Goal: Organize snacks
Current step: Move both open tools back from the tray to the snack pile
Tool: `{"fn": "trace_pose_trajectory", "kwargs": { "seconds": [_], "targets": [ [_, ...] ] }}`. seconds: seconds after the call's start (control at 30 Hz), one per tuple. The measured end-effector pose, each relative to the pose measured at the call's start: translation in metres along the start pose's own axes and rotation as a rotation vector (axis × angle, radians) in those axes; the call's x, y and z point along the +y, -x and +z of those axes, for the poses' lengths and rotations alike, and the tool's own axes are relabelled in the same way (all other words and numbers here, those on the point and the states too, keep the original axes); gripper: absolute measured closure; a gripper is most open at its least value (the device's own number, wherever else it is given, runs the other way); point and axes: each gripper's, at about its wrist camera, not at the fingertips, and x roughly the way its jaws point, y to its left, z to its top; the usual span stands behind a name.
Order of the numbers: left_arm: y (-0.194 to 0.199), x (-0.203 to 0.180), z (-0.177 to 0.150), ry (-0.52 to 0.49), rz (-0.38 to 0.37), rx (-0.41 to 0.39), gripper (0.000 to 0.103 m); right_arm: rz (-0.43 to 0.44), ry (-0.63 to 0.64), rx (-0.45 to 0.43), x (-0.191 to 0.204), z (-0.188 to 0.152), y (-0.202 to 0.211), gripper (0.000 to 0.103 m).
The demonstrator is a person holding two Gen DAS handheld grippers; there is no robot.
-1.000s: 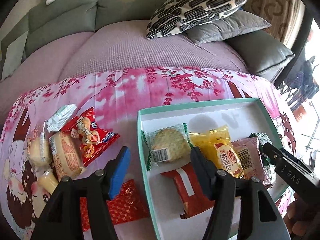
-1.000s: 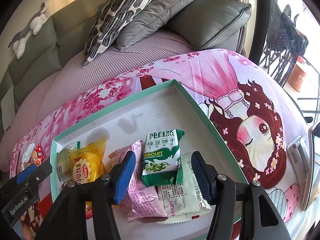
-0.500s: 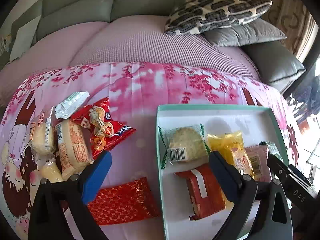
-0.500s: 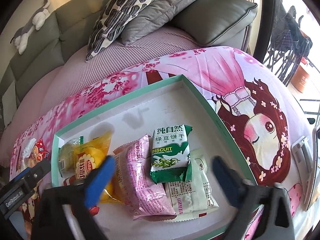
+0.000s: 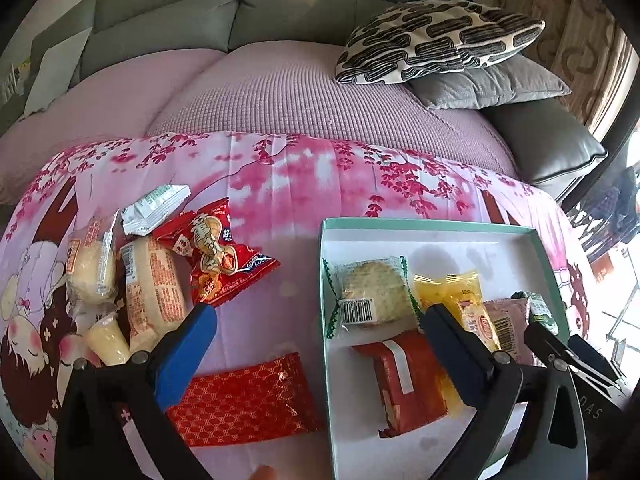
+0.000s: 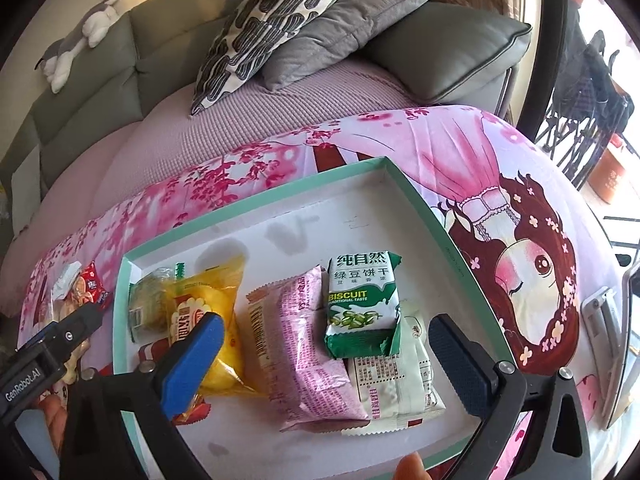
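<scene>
Sofa cloth (image 5: 304, 184): loose snacks (image 5: 152, 280) left of tray (image 5: 424, 226), both grippers open

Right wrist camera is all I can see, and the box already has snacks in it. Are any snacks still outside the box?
Observer: Yes. A flat red packet with a gold pattern lies on the pink cloth, just left of the box.
Operator: Is the left gripper holding it?
Observer: No. The left gripper is open and empty, straddling the box's left wall.
Operator: Anything more?
Observer: Farther left, a white-and-green packet lies behind a long wrapped bread.
</scene>
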Motion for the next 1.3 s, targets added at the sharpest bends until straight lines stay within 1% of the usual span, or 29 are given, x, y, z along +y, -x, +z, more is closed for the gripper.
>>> {"fn": "trace_pose_trajectory", "kwargs": {
  "seconds": [0.1,0.27,0.47,0.53,0.67,0.8,0.93,1.2,1.3],
  "targets": [
    [0.005,0.003,-0.003,0.003,0.007,0.000,0.000,0.008,0.016,0.002,0.005,-0.002,0.004,0.000],
    [0.018,0.016,-0.014,0.012,0.032,-0.002,0.000,0.038,0.046,-0.023,0.018,-0.006,0.017,0.000],
    [0.035,0.047,-0.023,0.098,0.066,0.010,0.000,0.079,0.098,-0.037,0.044,-0.019,0.033,0.000],
    [0.043,0.060,-0.026,0.135,0.082,0.000,0.000,0.092,0.116,-0.042,0.053,-0.023,0.037,0.000],
    [0.052,0.087,-0.030,0.204,0.104,0.024,0.000,0.112,0.159,-0.040,0.074,-0.031,0.045,0.000],
    [0.068,0.107,-0.033,0.236,0.150,-0.033,0.000,0.127,0.198,-0.043,0.094,-0.038,0.049,0.000],
    [0.067,0.130,-0.045,0.266,0.168,-0.021,0.000,0.131,0.228,-0.034,0.110,-0.047,0.049,0.000],
    [0.061,0.166,-0.059,0.291,0.209,-0.006,0.000,0.114,0.312,-0.014,0.148,-0.063,0.047,0.000],
    [0.052,0.177,-0.065,0.290,0.221,0.041,0.000,0.118,0.357,-0.003,0.165,-0.071,0.044,0.000]
  ]
}}
